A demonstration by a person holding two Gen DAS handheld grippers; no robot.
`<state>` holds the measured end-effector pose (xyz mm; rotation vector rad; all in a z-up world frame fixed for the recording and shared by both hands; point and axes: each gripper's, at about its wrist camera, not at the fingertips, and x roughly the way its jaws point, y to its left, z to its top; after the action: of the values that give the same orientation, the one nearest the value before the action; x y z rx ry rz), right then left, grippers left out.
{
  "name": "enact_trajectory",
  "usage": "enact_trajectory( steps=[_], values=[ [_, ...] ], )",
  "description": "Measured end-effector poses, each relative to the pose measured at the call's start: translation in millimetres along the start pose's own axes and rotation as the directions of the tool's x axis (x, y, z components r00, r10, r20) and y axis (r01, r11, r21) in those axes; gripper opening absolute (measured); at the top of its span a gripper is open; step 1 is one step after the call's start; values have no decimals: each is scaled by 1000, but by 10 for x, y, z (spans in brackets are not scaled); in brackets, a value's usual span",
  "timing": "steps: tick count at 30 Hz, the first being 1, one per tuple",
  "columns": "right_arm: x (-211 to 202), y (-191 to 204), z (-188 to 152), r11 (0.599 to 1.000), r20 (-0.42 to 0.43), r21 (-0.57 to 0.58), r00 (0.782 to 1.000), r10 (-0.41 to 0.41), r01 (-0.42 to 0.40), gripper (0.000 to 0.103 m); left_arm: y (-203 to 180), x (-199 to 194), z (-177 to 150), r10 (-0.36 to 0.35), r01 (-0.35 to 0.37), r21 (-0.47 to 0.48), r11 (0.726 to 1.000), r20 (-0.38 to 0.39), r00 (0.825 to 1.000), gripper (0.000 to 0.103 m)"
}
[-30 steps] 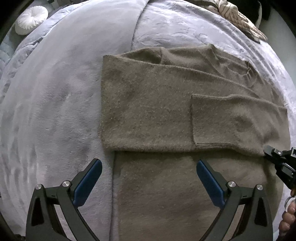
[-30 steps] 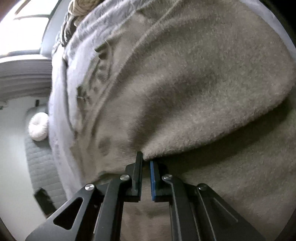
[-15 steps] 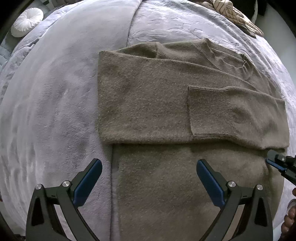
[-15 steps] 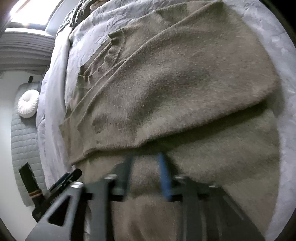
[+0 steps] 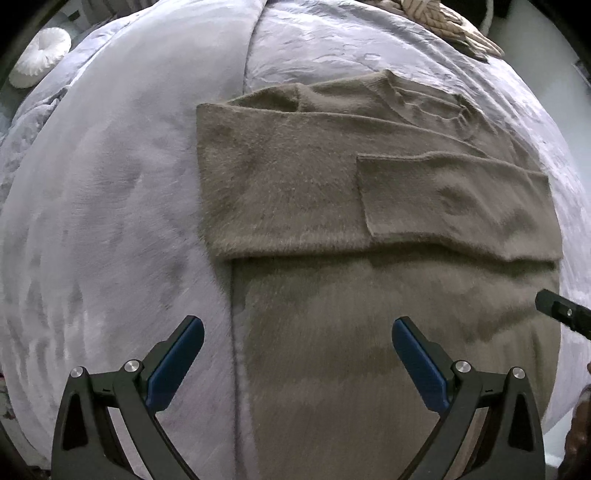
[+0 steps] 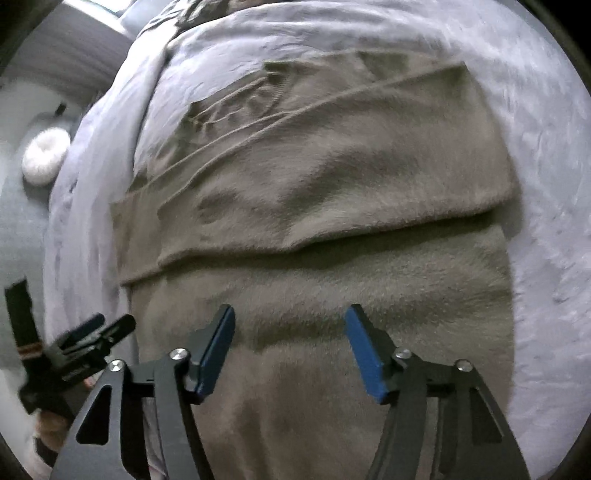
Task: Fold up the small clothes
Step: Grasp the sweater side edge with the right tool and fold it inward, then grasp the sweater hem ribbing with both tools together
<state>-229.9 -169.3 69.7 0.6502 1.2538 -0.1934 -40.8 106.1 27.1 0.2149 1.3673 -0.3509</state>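
Note:
A taupe fuzzy sweater [image 5: 295, 192] lies flat on a lavender blanket [image 5: 110, 203], both sleeves folded across its chest, one cuff [image 5: 373, 195] on top. It also shows in the right wrist view [image 6: 332, 192]. My left gripper [image 5: 295, 332] is open and empty above the sweater's lower body near its left edge. My right gripper [image 6: 290, 317] is open and empty above the lower body; its tip shows at the right edge of the left wrist view [image 5: 561, 312]. The left gripper shows in the right wrist view [image 6: 92, 336].
A white round cushion [image 5: 38, 57] lies beyond the bed's far left corner, also in the right wrist view [image 6: 44, 155]. A beige knitted item [image 5: 450, 26] lies at the bed's far edge. The lavender blanket surrounds the sweater on all sides.
My right gripper let go of the folded sleeve, opened and drew back from the sweater. The sleeve now lies flat across the chest. My left gripper stayed open and shifted slightly.

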Motion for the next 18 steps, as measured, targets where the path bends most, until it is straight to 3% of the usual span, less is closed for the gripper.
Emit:
enact_trajectory(
  steps=[2, 8, 16, 18],
  values=[
    [-59, 88, -36, 999, -2, -32, 1000, -1, 1, 79, 3, -118, -28, -2, 2, 16, 1000, 0, 1000, 102],
    [-178, 246, -203, 999, -4, -25, 1000, 21, -21, 81, 170, -321, -249, -4, 6, 38, 999, -35, 999, 102],
    [-254, 471, -421, 999, -10, -17, 1000, 27, -27, 91, 417, -519, -390, -23, 24, 42, 999, -24, 999, 102],
    [-244, 501, -472, 999, -21, 2, 999, 49, -49, 103, 456, -544, -402, -33, 34, 46, 998, -17, 999, 102]
  ],
)
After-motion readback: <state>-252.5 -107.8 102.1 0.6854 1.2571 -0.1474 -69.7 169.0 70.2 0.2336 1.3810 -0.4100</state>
